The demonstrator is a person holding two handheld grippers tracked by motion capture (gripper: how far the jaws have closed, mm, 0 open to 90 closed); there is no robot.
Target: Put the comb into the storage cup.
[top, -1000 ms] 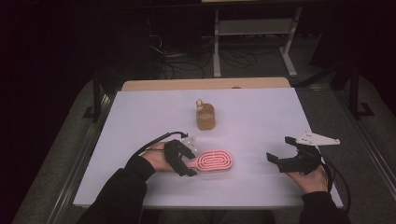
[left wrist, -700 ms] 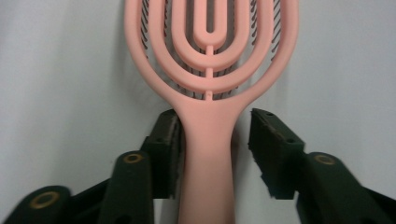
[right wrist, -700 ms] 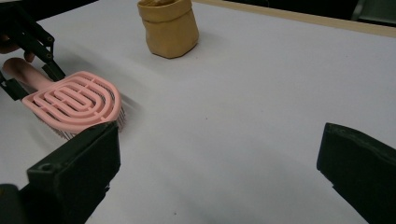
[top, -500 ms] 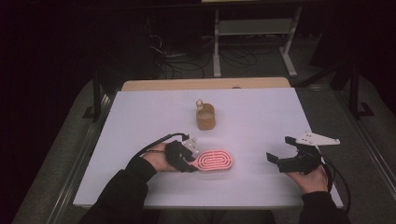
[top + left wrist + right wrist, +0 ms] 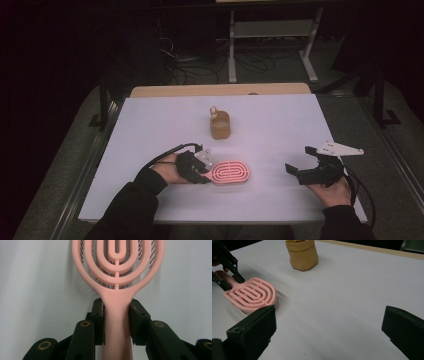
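High view: white table (image 5: 280,125); pink hairbrush (image 5: 230,173) lying bristles down near the front edge, left of centre, its oval vented head pointing to the right; left gripper (image 5: 204,171) at the brush's handle end, held in the person's left hand (image 5: 170,170), cable looping behind it; small tan paper bag (image 5: 220,125) standing upright at mid-table, well apart from the brush; right gripper (image 5: 301,161) low over the table near the front right, held in the right hand (image 5: 332,190), grey three-cornered plate on top, jaws spread wide with nothing between them. Left gripper view: both black jaws pressed against the sides of the brush handle (image 5: 117,322), clamping it just below the head; concentric pink ribs of the head above, dark bristles showing through the slots; white table surface on either side. Right gripper view: two black jaws far apart at the lower corners, bare table between them; pink hairbrush at the left, the other gripper's jaws on its handle; tan bag at the top, upright
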